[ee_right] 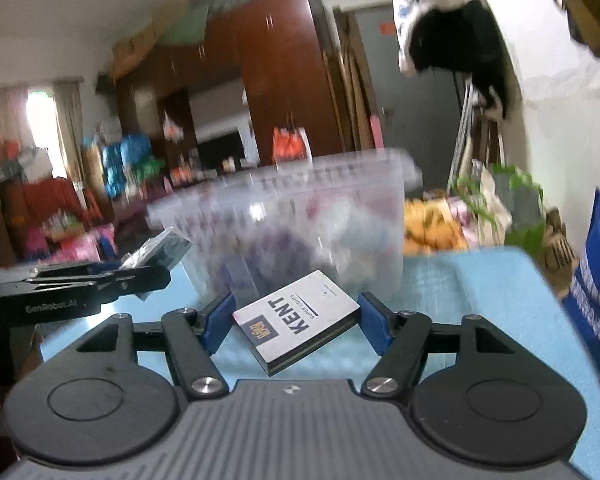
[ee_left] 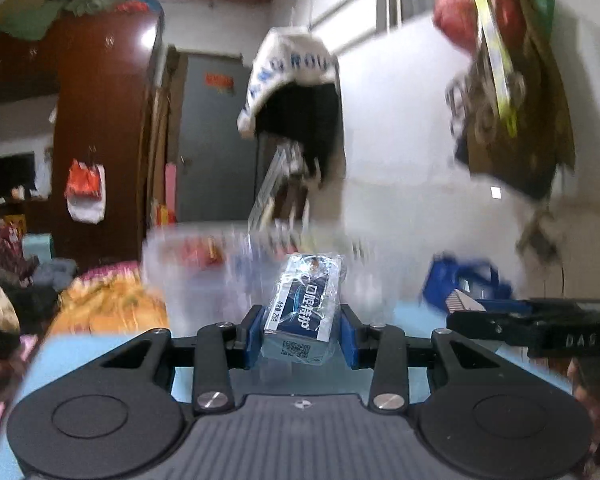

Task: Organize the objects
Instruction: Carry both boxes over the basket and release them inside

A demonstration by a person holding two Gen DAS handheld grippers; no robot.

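Over blue table [ee_right: 480, 288]: 2 grippers, left [ee_left: 300, 330] clamps 1 toothpaste box [ee_left: 300, 316], right [ee_right: 296, 320] 1 Kent pack [ee_right: 296, 322].

glossy film-wrapped box [ee_left: 300, 312], translucent plastic bin [ee_right: 292, 220]

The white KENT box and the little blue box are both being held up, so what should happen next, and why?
Probably carry both forward over the clear plastic bin and drop them in. The left hand-held gripper is shut on the blue box, the right hand-held gripper on the KENT box, and the bin stands open just ahead.
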